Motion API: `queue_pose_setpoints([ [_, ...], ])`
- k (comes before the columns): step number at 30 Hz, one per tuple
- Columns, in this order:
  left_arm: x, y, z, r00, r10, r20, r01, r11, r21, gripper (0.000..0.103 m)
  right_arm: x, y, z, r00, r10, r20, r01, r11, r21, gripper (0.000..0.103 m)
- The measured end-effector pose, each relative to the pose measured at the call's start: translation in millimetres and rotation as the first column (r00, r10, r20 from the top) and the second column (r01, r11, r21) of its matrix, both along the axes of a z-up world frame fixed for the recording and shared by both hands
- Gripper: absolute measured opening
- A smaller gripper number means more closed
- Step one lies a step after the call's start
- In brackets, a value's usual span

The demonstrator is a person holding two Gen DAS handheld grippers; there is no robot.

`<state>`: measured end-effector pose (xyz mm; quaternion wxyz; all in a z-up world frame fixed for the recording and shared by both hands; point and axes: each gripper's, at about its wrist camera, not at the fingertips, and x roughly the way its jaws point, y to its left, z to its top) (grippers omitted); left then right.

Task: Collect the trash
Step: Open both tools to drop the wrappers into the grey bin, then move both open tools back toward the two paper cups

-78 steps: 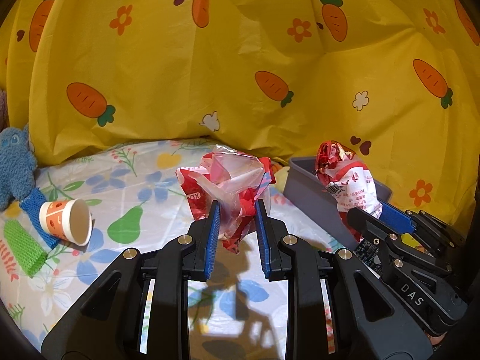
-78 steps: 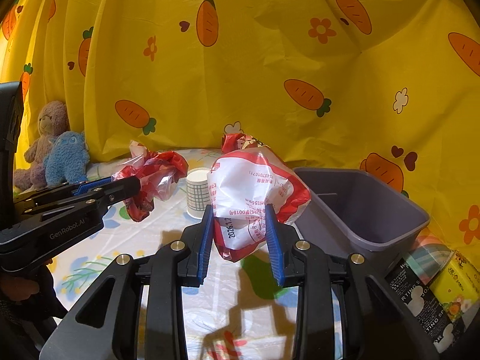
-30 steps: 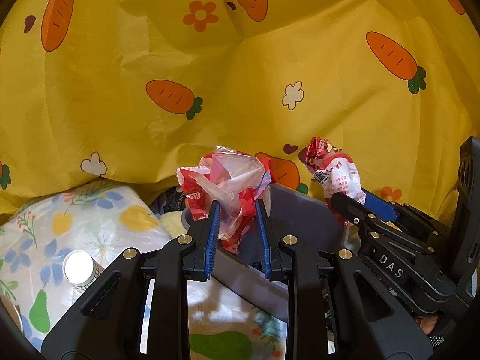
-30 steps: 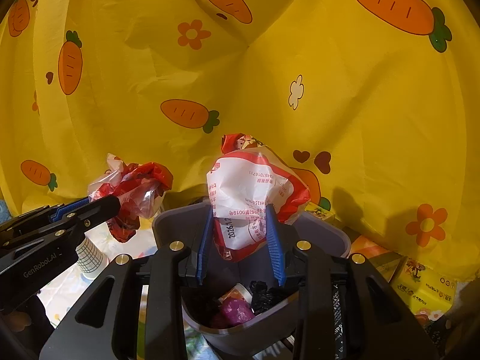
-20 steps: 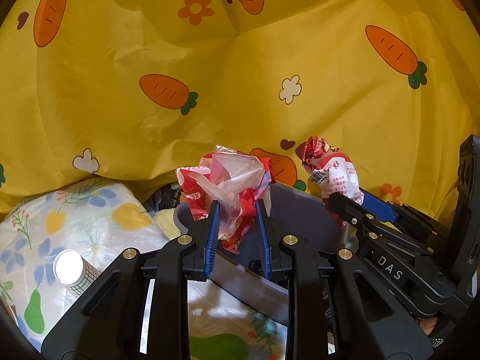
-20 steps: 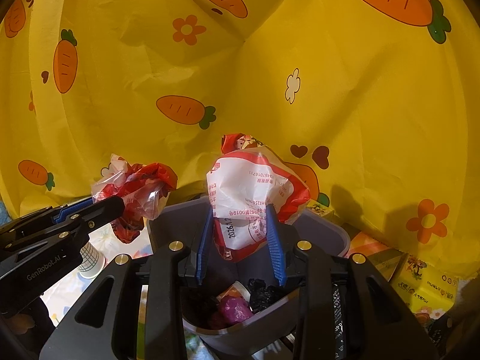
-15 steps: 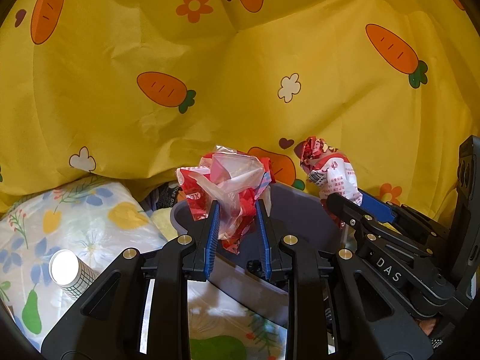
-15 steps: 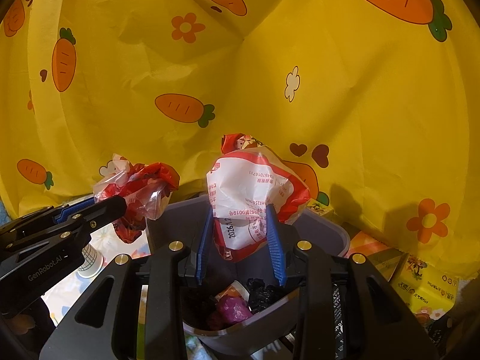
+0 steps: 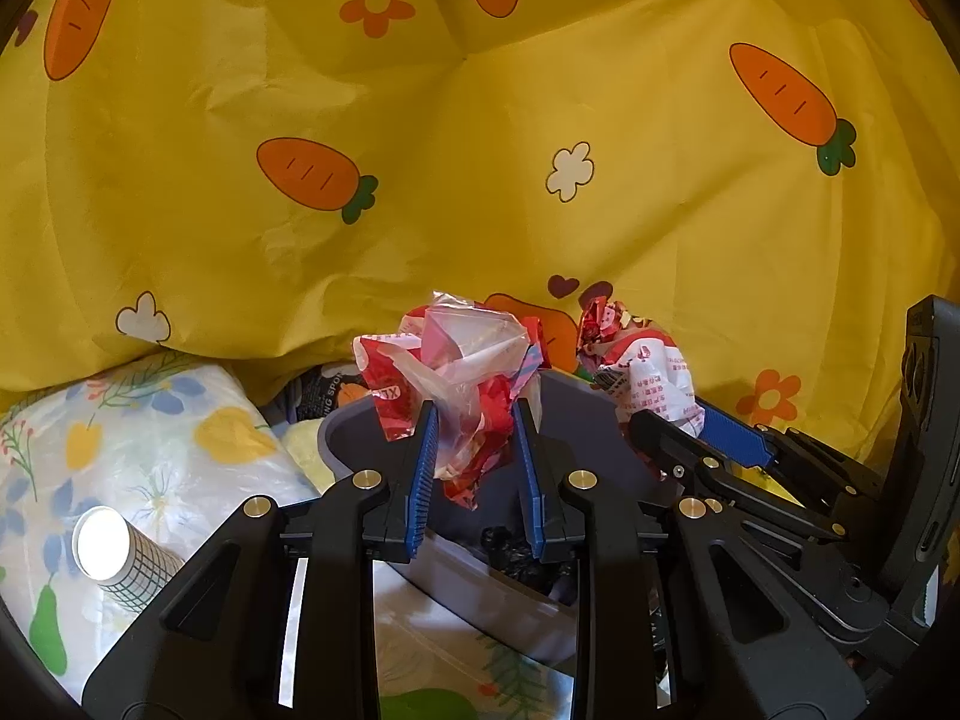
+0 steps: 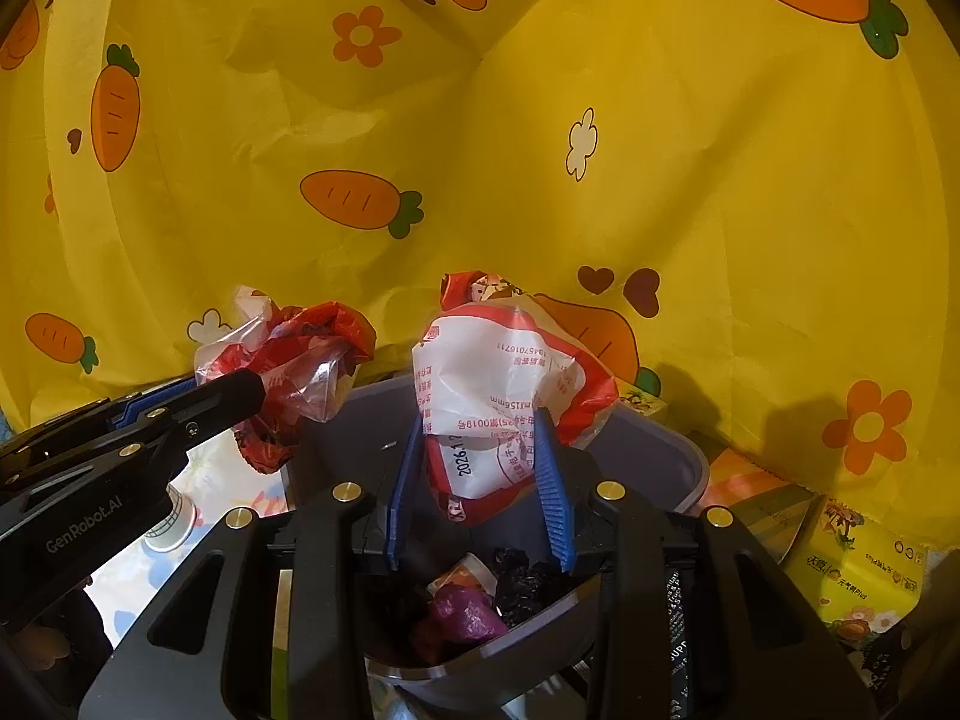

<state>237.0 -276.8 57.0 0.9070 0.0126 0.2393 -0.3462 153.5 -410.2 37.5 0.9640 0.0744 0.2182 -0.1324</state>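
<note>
The left gripper (image 9: 473, 456) squeezes a crumpled red and clear plastic bag (image 9: 462, 384) between its two blue fingers (image 9: 420, 480). The bag sticks up past the fingertips and a bit hangs down between them. Right under and just ahead of these fingers is the gray bin (image 9: 360, 420), so the bag is over the bin's near edge. Down to the left of the fingers a checked paper cup (image 9: 114, 552) lies on its side on the flowery cloth (image 9: 150, 438). The right gripper (image 10: 480, 480) pinches a white and red wrapper (image 10: 504, 396) between its blue fingers (image 10: 549, 498). The wrapper puffs out above the fingertips. It is over the open gray bin (image 10: 678, 462). Below the fingers, inside the bin, there is a purple lump (image 10: 465, 612), some black scrunched stuff (image 10: 522, 576) and a small wrapper with orange on it (image 10: 462, 576). In the right wrist view the left gripper (image 10: 252, 384) comes in from the left side, and its red bag (image 10: 294, 360) is just beside the bin's left rim. To the right of the right fingers, past the bin, sits a yellow tissue pack (image 10: 858, 570). A yellow curtain with carrots (image 10: 540, 120) hangs behind everything.
</note>
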Motion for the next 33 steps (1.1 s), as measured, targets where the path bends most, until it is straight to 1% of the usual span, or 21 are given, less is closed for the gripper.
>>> queue_pose_setpoints([
  [2, 0.8, -0.6, -0.4, 1.000, -0.003, 0.001, 0.003, 1.000, -0.011, 0.029, 0.6, -1.0, -0.9, 1.000, -0.003, 0.000, 0.003, 1.000, 0.001, 0.041],
  [3, 1.3, -0.4, -0.6, 1.000, -0.002, 0.002, 0.003, 1.000, -0.016, 0.034, 1.4, -1.1, -1.5, 1.000, -0.004, 0.001, 0.004, 1.000, 0.002, 0.042],
  [5, 2.0, 1.1, -0.5, 1.000, 0.005, 0.004, -0.005, 1.000, -0.030, 0.055, 2.4, -1.9, -3.1, 1.000, -0.009, -0.003, 0.009, 1.000, 0.002, 0.047],
  [6, 1.6, 3.4, -0.3, 1.000, 0.018, 0.009, -0.017, 0.999, -0.044, 0.073, 2.6, -1.8, -4.1, 1.000, -0.010, -0.005, 0.010, 1.000, 0.002, 0.048],
  [7, 0.7, 7.2, 0.2, 0.999, 0.042, 0.021, -0.040, 0.997, -0.059, 0.083, 2.7, -2.0, -4.9, 1.000, -0.013, -0.007, 0.013, 1.000, 0.001, 0.049],
  [9, 0.3, 14.6, 1.0, 0.997, 0.068, 0.032, -0.065, 0.995, -0.081, 0.088, 2.6, -2.1, -6.2, 1.000, -0.019, -0.008, 0.019, 1.000, -0.006, 0.052],
  [10, 1.0, 17.2, 0.6, 0.997, 0.077, 0.029, -0.075, 0.994, -0.081, 0.092, 2.2, -2.2, -6.5, 1.000, -0.024, -0.006, 0.024, 1.000, -0.008, 0.057],
  [11, 1.8, 19.2, 0.0, 0.996, 0.087, 0.027, -0.084, 0.993, -0.077, 0.093, 1.7, -2.4, -6.7, 1.000, -0.028, -0.004, 0.028, 1.000, -0.008, 0.062],
  [15, 0.9, 26.7, -3.2, 0.993, 0.116, 0.026, -0.114, 0.992, -0.054, 0.094, -0.7, -1.5, -7.0, 0.999, -0.033, 0.000, 0.033, 0.999, -0.004, 0.072],
  [17, -1.7, 31.8, -4.8, 0.992, 0.124, 0.026, -0.122, 0.991, -0.050, 0.095, -3.5, 0.4, -7.0, 0.999, -0.041, 0.004, 0.041, 0.999, -0.014, 0.078],
  [22, -10.0, 49.2, -6.8, 0.986, 0.165, 0.018, -0.164, 0.985, -0.054, 0.096, -10.3, 3.3, -6.3, 0.999, -0.050, 0.011, 0.050, 0.998, -0.027, 0.083],
  [24, -15.5, 56.9, -6.7, 0.983, 0.185, 0.022, -0.183, 0.982, -0.051, 0.096, -14.4, 5.6, -5.8, 0.998, -0.053, 0.015, 0.054, 0.998, -0.032, 0.084],
  [25, -18.8, 61.2, -6.6, 0.981, 0.193, 0.027, -0.192, 0.980, -0.048, 0.096, -16.9, 7.1, -5.6, 0.998, -0.054, 0.019, 0.055, 0.998, -0.034, 0.086],
  [31, -39.9, 91.6, -7.8, 0.962, 0.269, 0.053, -0.268, 0.963, -0.031, 0.096, -33.3, 24.3, -6.0, 0.999, -0.031, 0.036, 0.032, 0.998, -0.045, 0.088],
  [33, -47.1, 103.2, -9.1, 0.952, 0.302, 0.059, -0.301, 0.953, -0.018, 0.096, -38.6, 31.2, -5.5, 0.999, -0.018, 0.041, 0.020, 0.999, -0.047, 0.088],
])
